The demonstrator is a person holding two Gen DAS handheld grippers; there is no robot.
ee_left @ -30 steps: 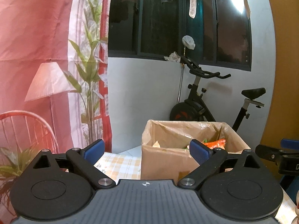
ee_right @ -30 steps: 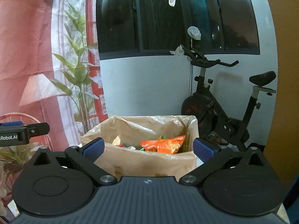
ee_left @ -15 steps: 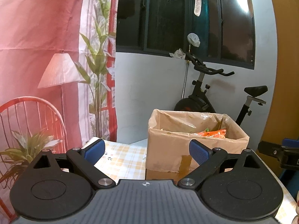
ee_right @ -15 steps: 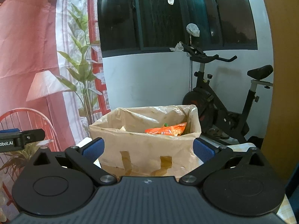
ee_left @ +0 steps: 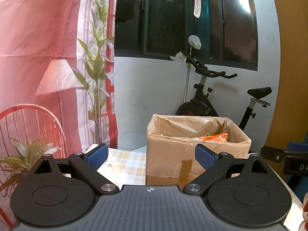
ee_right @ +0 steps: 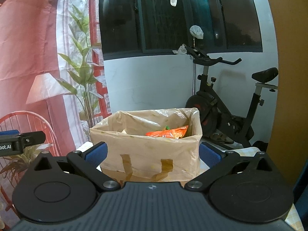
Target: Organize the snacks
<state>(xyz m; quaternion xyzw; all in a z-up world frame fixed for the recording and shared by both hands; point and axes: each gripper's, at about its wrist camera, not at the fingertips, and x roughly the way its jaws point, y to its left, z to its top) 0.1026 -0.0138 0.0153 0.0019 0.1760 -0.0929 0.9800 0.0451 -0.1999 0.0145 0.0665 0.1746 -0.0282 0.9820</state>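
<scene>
cardboard box (ee_right: 150,150) lined with plastic holds an orange snack bag (ee_right: 169,133); left gripper (ee_left: 151,155) and right gripper (ee_right: 152,154) both gape wide, empty.

Left gripper (ee_left: 150,155): fingers (ee_left: 97,156) spread wide, nothing between them. Box (ee_left: 192,154), plastic-lined, stands on checked counter (ee_left: 125,167) ahead, right of centre. Orange packet (ee_left: 213,137) lies inside box. Right gripper (ee_left: 284,156) partly visible at right edge. Exercise bike (ee_left: 211,96) behind box.

orange snack packet (ee_right: 169,132), brown box (ee_right: 152,152), checked yellow tablecloth (ee_left: 125,167)
</scene>
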